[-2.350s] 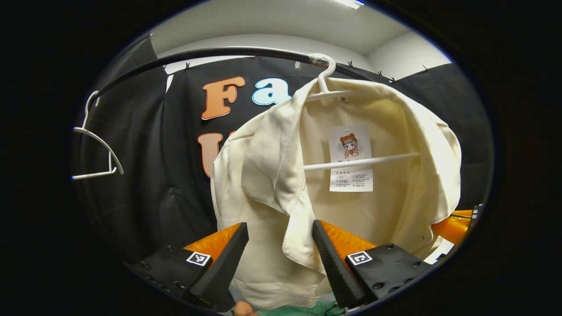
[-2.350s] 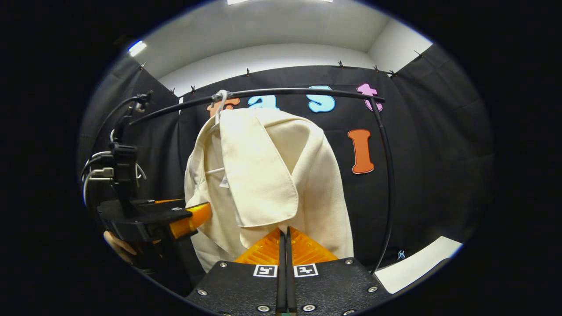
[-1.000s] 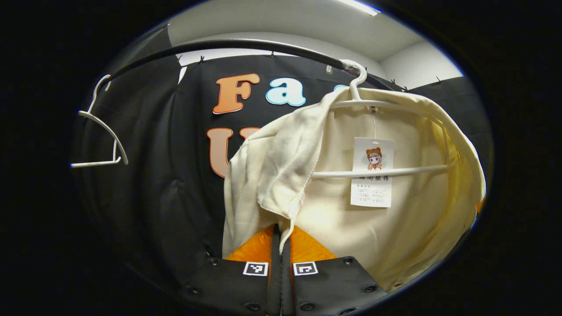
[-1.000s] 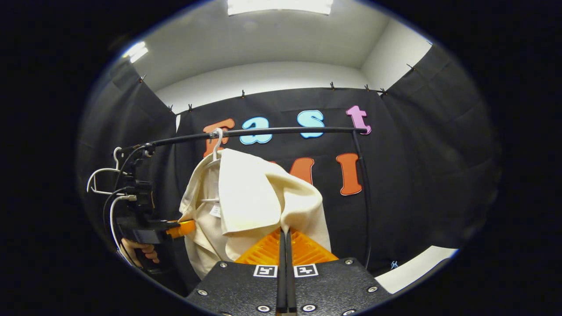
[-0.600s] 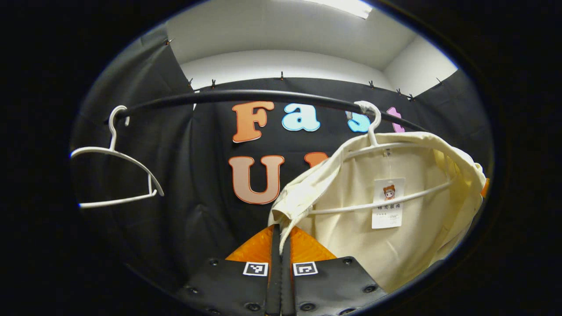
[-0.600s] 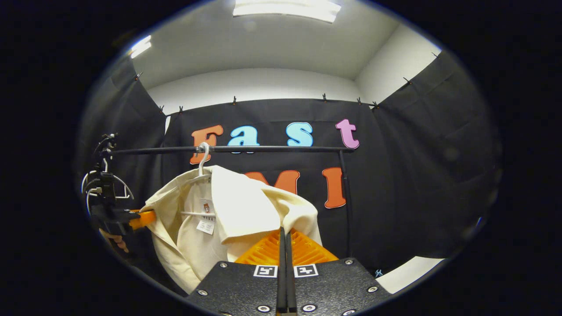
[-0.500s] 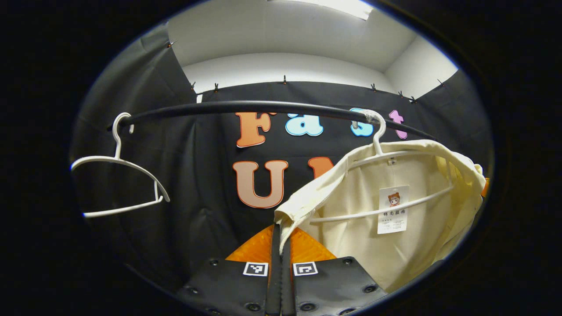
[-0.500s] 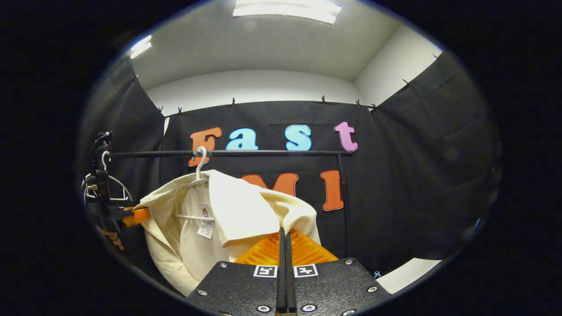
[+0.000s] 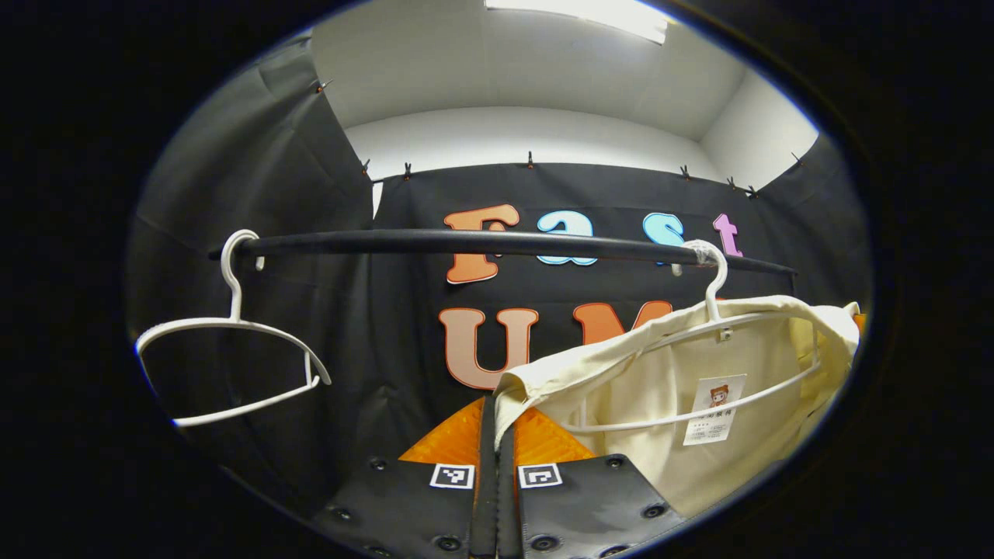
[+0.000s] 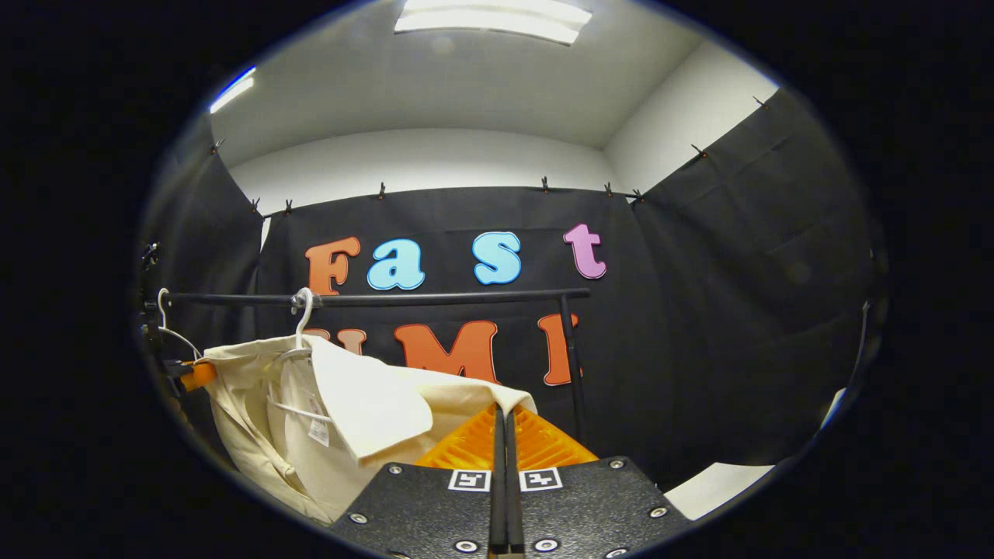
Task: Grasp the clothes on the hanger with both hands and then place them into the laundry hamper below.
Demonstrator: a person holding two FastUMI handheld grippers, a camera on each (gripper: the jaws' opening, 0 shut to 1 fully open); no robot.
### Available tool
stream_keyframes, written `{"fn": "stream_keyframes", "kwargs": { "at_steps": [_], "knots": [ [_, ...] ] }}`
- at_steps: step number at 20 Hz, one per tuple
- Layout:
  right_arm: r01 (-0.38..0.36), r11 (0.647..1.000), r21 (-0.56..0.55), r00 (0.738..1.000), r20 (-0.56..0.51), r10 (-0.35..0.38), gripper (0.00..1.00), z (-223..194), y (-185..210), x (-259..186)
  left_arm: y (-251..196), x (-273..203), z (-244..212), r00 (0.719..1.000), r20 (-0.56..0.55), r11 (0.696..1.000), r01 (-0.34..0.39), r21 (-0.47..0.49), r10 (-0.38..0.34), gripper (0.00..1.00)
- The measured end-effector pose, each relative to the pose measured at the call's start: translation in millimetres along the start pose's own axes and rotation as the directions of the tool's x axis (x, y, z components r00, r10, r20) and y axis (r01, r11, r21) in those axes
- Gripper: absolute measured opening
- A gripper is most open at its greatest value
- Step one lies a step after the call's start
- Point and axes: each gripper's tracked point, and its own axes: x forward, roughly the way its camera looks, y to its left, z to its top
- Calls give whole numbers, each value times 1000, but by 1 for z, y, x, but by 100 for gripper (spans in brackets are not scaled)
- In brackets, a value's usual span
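Observation:
A cream shirt hangs on a white hanger hooked over the black rail. My left gripper is shut on the shirt's left front edge, which is stretched out toward me. In the right gripper view the same cream shirt spreads from its white hanger to my right gripper, shut on its other edge. The left gripper shows at the far left there, at the shirt's far side. The hamper is out of sight.
An empty white hanger hangs at the left end of the rail. The rail's upright post stands right of the shirt. A pale strip of floor shows at the lower right.
The left gripper closed on the shirt's edge. Both grippers have pulled back and apart, stretching the shirt wide on its hanger; rail and hanger now look farther away.

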Motion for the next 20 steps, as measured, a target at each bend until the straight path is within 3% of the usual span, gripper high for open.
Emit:
{"fn": "stream_keyframes", "kwargs": {
  "at_steps": [9, 15, 20],
  "knots": [
    [-15, 1000, 0, 1000, -21, 15, 0, 10, -6, 72, 35, 33, 14, 997, 26, 997, -73, 18, 72, 7],
    [-84, 990, 115, 988, -121, 98, 0, -55, 3, 93, 53, 43, -17, 996, -16, 996, -90, 25, 90, 7],
    [-170, 964, 204, 959, -191, 210, 0, -114, 27, 89, 71, 55, -48, 988, -71, 990, -134, 34, 137, 7]
  ]
}}
